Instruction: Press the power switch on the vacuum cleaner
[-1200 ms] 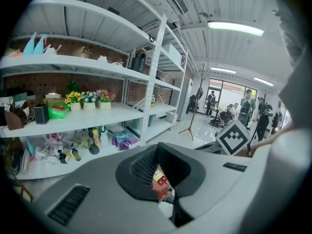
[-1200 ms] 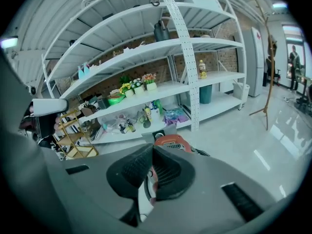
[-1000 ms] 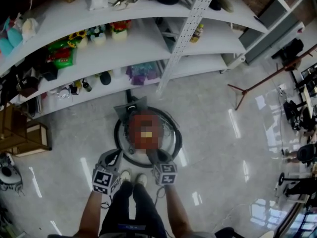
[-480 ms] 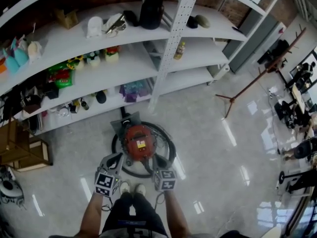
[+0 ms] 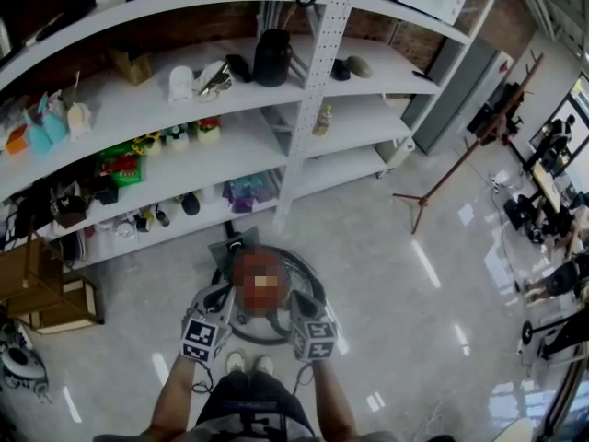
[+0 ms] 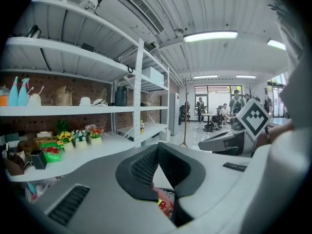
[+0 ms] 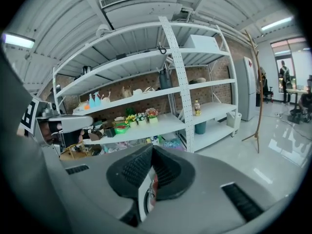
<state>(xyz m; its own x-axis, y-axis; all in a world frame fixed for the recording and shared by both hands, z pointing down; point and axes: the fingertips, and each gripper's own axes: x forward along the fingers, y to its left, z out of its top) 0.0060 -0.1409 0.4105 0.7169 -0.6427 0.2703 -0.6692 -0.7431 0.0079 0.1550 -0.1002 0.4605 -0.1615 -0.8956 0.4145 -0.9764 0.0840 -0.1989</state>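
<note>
Vacuum cleaner (image 5: pixel 306 267): on the glossy floor (image 5: pixel 386 247), just ahead of the person's shoes, hose ringed round it.
Left gripper (image 5: pixel 213 295): jaws together, empty, above the vacuum's left edge.
Right gripper (image 5: pixel 296 300): jaws together, empty, above its right edge.
Shelving (image 5: pixel 313 109): behind the vacuum, stocked.

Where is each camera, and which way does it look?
Head view: sits on the person's head and looks steeply down at the vacuum cleaner and the shelves; it shows the person's arms, shoes, left tongs and right tongs.
Left gripper view: rides the left tongs and looks along them toward the shelves; the right tongs show at the right.
Right gripper view: rides the right tongs and faces the shelves; the left tongs show at the left.
Shared: both gripper views see the same flowers on the shelves.
</note>
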